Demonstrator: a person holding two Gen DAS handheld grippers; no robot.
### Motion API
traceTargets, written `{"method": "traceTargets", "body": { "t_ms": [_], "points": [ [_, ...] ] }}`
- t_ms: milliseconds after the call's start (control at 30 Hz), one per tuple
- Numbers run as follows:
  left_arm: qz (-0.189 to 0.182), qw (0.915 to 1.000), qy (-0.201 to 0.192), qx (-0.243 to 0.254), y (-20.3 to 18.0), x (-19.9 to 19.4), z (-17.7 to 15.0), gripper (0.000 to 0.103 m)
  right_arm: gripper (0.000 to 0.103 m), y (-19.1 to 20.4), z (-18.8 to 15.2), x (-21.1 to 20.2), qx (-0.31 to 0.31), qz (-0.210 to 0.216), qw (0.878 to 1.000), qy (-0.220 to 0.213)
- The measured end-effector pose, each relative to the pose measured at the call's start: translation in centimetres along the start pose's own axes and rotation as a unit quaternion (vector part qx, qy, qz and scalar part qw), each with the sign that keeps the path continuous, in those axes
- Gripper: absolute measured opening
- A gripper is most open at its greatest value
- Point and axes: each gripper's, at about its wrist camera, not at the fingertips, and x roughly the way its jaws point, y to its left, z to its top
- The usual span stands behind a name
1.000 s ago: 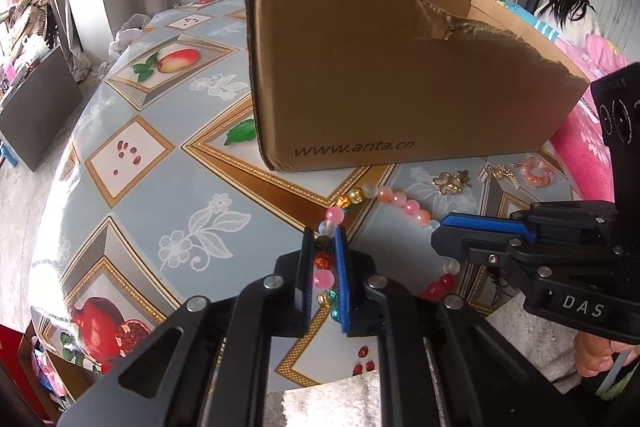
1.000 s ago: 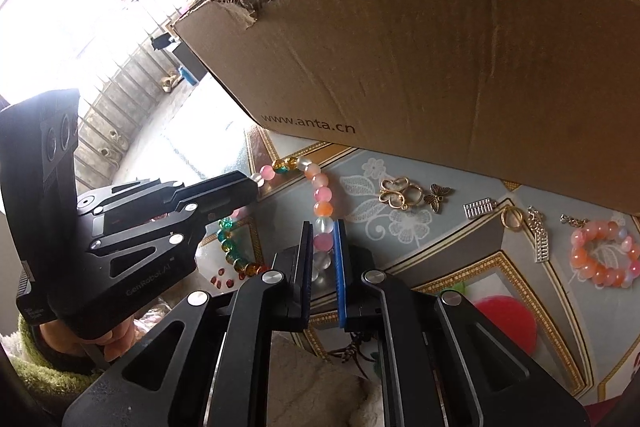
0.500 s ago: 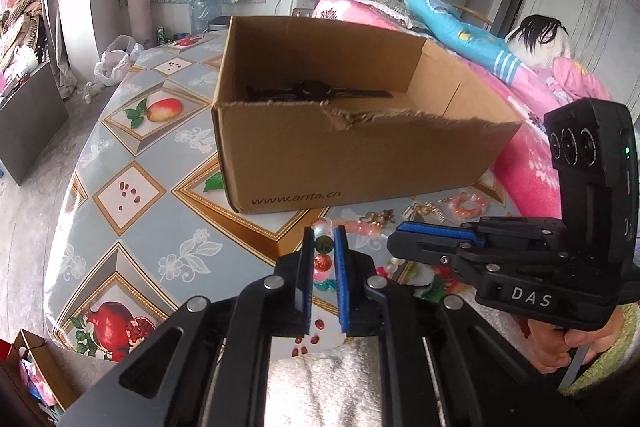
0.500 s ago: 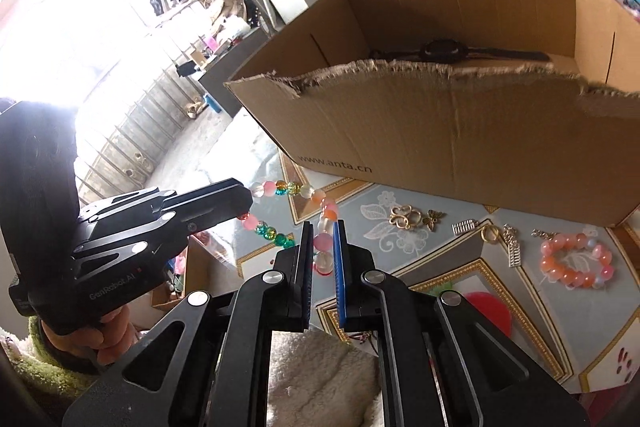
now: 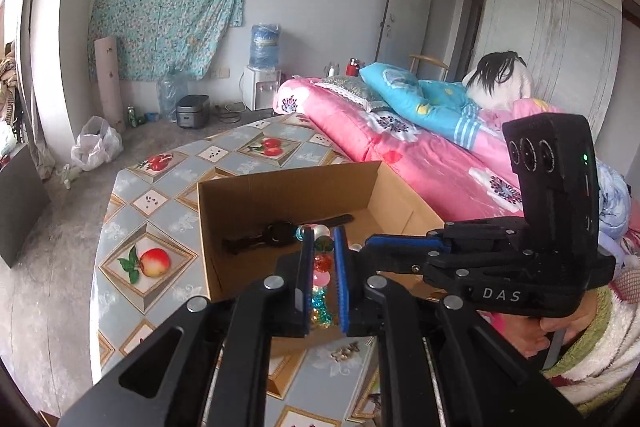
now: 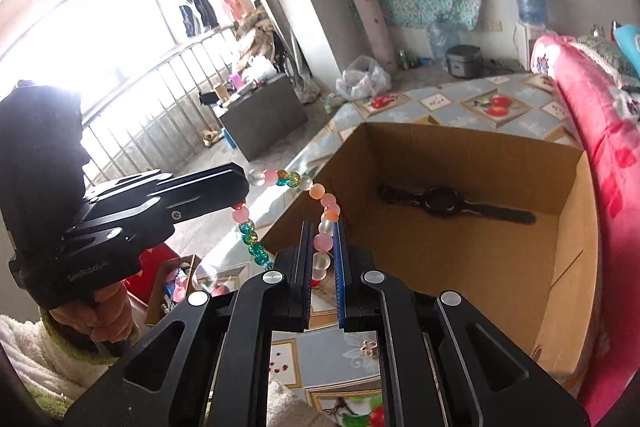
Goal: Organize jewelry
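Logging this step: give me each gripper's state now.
Left gripper: closed on the bead necklace.
Right gripper: closed on the same bead necklace, further along the strand.

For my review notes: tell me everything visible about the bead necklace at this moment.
The bead necklace is a string of round, glassy-looking beads: pink, orange, milky white, crackled teal and yellow, one red. It hangs in the air, draped in an arc between the left gripper and the right gripper, both shut on it, by the near wall of the cardboard box. It touches nothing else visible.
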Motion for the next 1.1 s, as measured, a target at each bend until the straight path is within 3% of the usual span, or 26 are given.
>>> {"method": "traceTargets", "body": {
  "t_ms": [233, 400, 500, 667, 833, 933, 1000, 1100],
  "points": [
    [0.020, 0.9943, 0.104, -0.015, 3.4, 8.6, -0.1, 0.009, 0.008, -4.7, 1.0, 10.2, 0.053, -0.045, 0.986, 0.153],
    [0.032, 0.9883, 0.149, -0.010, 4.2, 12.1, -1.1, 0.010, 0.008, -6.0, 2.0, 13.6, 0.067, -0.061, 0.972, 0.216],
    [0.056, 0.9858, 0.158, 0.006, 4.1, 13.0, -1.3, 0.010, 0.013, -6.2, 2.3, 14.2, 0.077, -0.077, 0.968, 0.227],
    [0.063, 0.9872, 0.146, -0.007, 5.1, 12.7, -1.6, 0.011, 0.016, -6.8, 2.1, 13.5, 0.092, -0.070, 0.971, 0.207],
    [0.064, 0.9909, 0.118, -0.014, 5.4, 11.1, -1.6, 0.011, 0.016, -6.8, 1.1, 9.4, 0.098, -0.046, 0.984, 0.138],
    [0.041, 0.9952, 0.086, -0.022, 5.1, 8.7, -2.0, 0.013, 0.016, -5.8, 0.0, 6.0, 0.091, -0.018, 0.993, 0.073],
    [0.024, 0.9976, 0.061, -0.023, 4.8, 7.0, -2.6, 0.021, 0.018, -4.8, -1.3, 3.6, 0.077, -0.003, 0.996, 0.034],
    [-0.005, 0.9991, 0.034, -0.024, 4.0, 4.7, -4.1, 0.026, 0.020, -3.5, -3.3, 1.2, 0.066, 0.023, 0.998, 0.001]
  ]
}}
